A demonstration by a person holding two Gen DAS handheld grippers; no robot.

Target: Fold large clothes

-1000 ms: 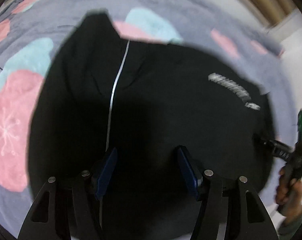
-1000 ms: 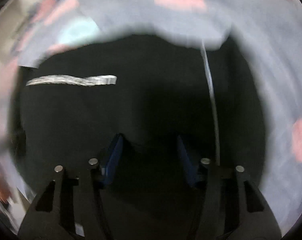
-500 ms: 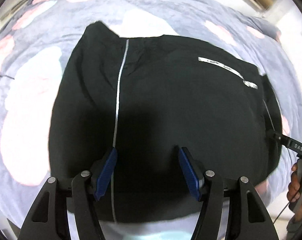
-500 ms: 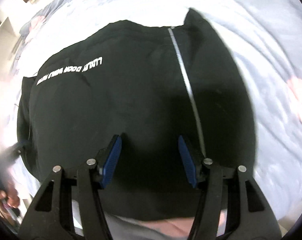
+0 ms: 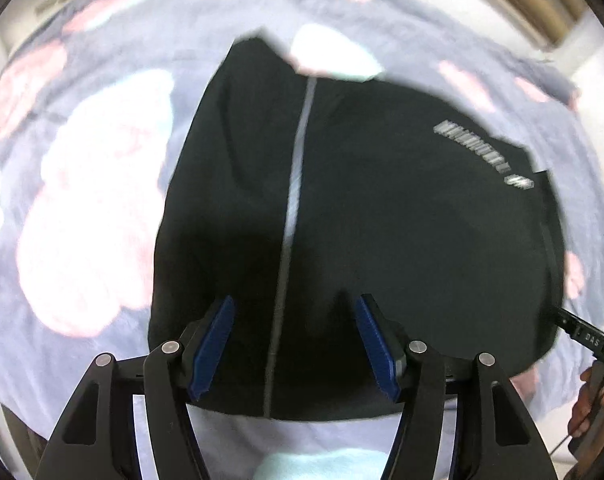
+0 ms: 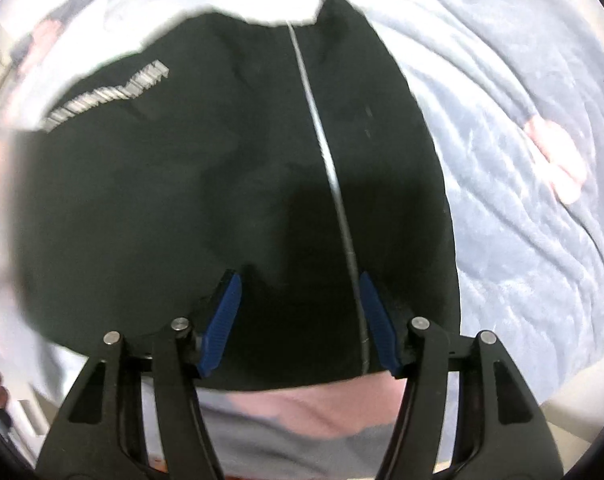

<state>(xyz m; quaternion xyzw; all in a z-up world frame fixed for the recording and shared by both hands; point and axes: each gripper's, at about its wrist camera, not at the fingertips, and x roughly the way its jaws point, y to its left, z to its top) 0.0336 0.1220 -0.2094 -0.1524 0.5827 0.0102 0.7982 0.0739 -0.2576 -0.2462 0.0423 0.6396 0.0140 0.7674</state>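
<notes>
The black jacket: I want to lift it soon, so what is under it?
The black jacket lies on a grey bedspread with pink and pale blue patches, visible all around its edges. Whatever sits directly beneath the jacket is covered.

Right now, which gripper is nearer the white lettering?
Right, likely: the right gripper is at the garment edge beside the white lettering; the left gripper hovers over the grey stripe.

Bedroom in a home, bed w/ floral fleece blanket (image 5: 102, 208), wood furniture behind
</notes>
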